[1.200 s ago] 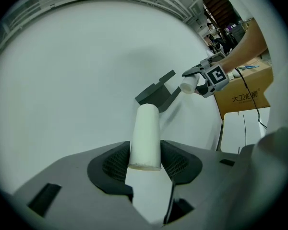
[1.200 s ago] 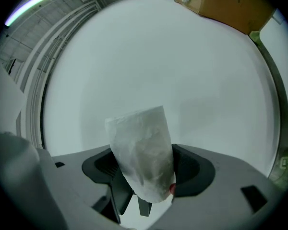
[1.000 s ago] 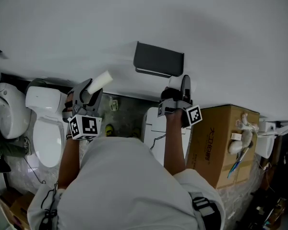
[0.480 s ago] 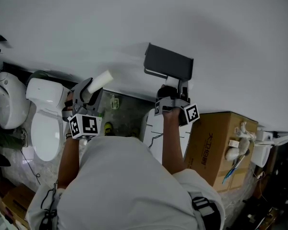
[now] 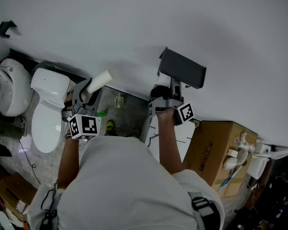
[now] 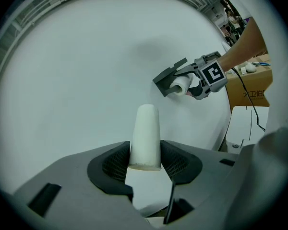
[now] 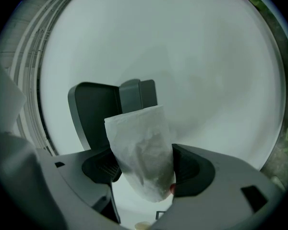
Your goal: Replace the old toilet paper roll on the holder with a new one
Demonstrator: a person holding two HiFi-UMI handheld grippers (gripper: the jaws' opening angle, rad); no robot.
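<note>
A narrow white cardboard tube [image 5: 101,80], the bare core of a roll, sticks out of my left gripper [image 5: 88,92], whose jaws are shut on it; in the left gripper view the tube [image 6: 145,137] stands upright between the pads. My right gripper [image 5: 170,92] is shut on a full white toilet paper roll [image 7: 143,153]. It holds the roll just under the dark wall holder [image 5: 182,68], close to it. From the right gripper view the holder [image 7: 98,114] shows right behind the roll. The left gripper view also catches the right gripper [image 6: 194,83], the roll [image 6: 180,84] and the holder [image 6: 167,75].
A white toilet [image 5: 47,111] stands at the left below the plain white wall, with another white fixture [image 5: 9,94] beside it. A cardboard box [image 5: 212,147] with small items on it sits at the right, a white unit [image 5: 156,133] next to it. A small dark hook [image 5: 7,28] is on the wall.
My right gripper has carried the toilet paper roll in under the holder, which now sits right above it. The left gripper has kept the tube and hardly shifted in view.
</note>
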